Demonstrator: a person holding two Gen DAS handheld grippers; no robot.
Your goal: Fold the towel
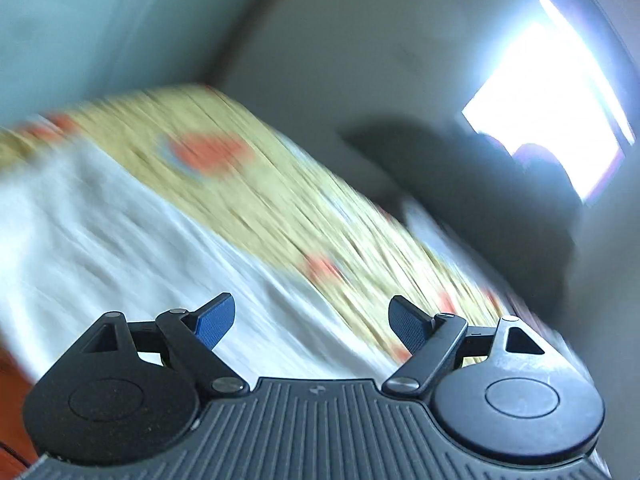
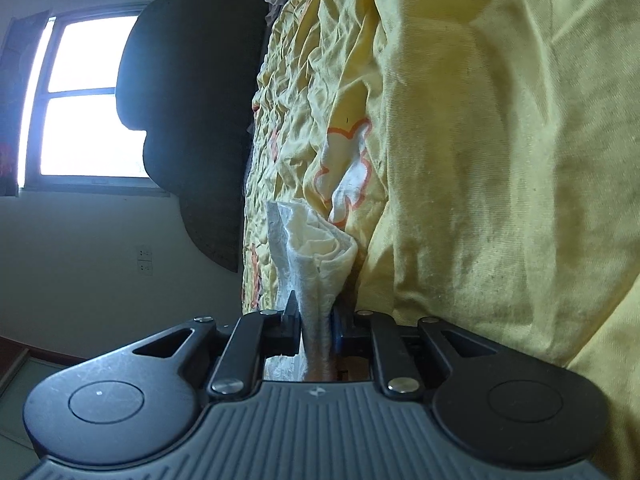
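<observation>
The white towel lies spread on the yellow bedspread in the blurred left wrist view. My left gripper hovers above it, open, with nothing between its blue pads. In the right wrist view, rolled sideways, my right gripper is shut on a bunched fold of the white towel, which stands up from the jaws against the wrinkled yellow bedspread.
A dark headboard stands at the end of the bed, with a bright window beside it. Grey wall runs behind the bed. An orange-outlined flower print marks the bedspread near the towel.
</observation>
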